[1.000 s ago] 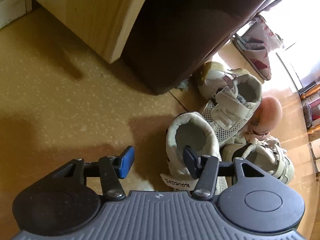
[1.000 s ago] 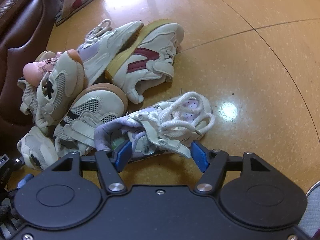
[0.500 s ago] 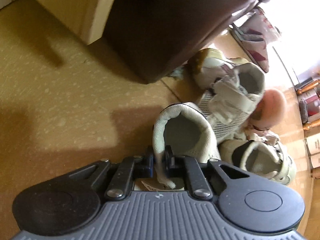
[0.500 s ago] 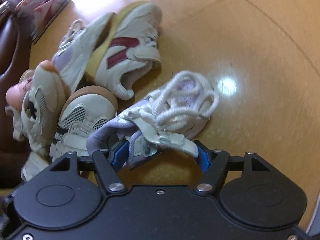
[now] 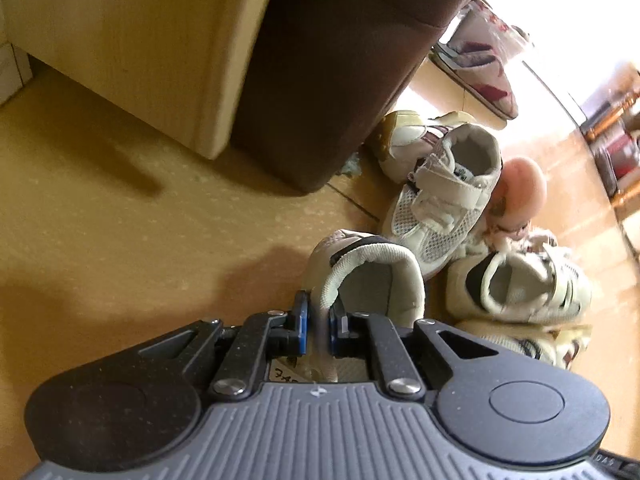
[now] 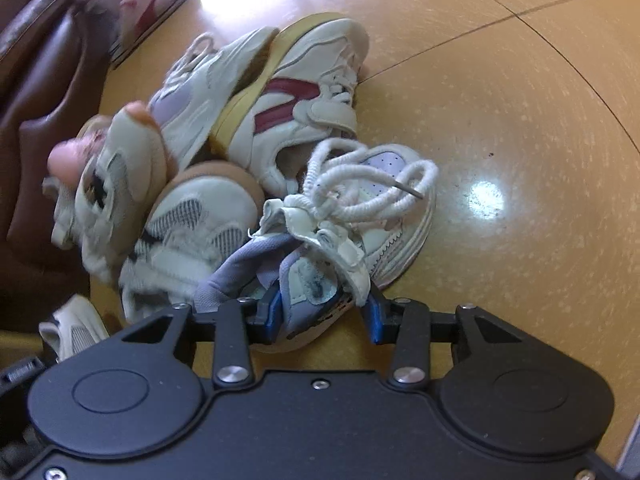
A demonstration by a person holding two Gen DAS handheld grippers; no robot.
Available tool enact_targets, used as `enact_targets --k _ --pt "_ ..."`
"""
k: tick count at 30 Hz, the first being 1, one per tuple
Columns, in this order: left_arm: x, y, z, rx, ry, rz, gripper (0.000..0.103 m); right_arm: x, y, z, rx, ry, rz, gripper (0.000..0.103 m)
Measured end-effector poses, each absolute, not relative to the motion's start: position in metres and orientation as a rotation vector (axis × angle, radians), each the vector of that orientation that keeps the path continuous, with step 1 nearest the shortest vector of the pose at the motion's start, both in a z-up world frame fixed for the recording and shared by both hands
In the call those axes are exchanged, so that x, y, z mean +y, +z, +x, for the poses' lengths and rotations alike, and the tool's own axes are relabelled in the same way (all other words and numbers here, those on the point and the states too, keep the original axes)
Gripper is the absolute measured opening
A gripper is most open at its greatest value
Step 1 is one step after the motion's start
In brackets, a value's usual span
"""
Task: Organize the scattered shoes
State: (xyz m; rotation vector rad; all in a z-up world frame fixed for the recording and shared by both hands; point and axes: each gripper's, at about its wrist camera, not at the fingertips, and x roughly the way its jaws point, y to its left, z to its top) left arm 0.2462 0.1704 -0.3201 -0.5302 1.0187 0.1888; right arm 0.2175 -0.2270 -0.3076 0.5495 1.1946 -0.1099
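Two handheld grippers work a heap of children's shoes on the floor beside a brown sofa [image 5: 340, 80]. The left gripper [image 5: 319, 326] is clenched on the heel collar of a cream sneaker [image 5: 372, 276]; the right gripper [image 6: 320, 314] straddles a laced sneaker [image 6: 372, 204], its jaws not visibly pinching. Loose laces [image 6: 360, 184] could snag on neighbouring shoes [image 6: 296, 92], and the thin collar grip could slip.

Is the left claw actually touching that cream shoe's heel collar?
Touching. The left wrist view shows the left claw shut on the cream shoe, both blue pads pressing its heel collar.
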Motion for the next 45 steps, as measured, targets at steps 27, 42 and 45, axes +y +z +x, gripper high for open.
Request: enact_targets --k 27,42,45 --pt "0.176 -0.329 0.244 1.148 0.066 -0.193 0.009 -0.245 -0.324 0.179 1.295 -0.204 0.907 0.042" --pt "0.175 -0.335 0.252 1.194 0.119 -0.164 0.029 -0.221 -0.317 0.192 1.376 -0.107 0.716 0.064" --pt "0.18 -0.335 0.248 1.185 0.129 -0.236 0.032 -0.222 -0.309 0.193 1.386 -0.056 0.608 0.067"
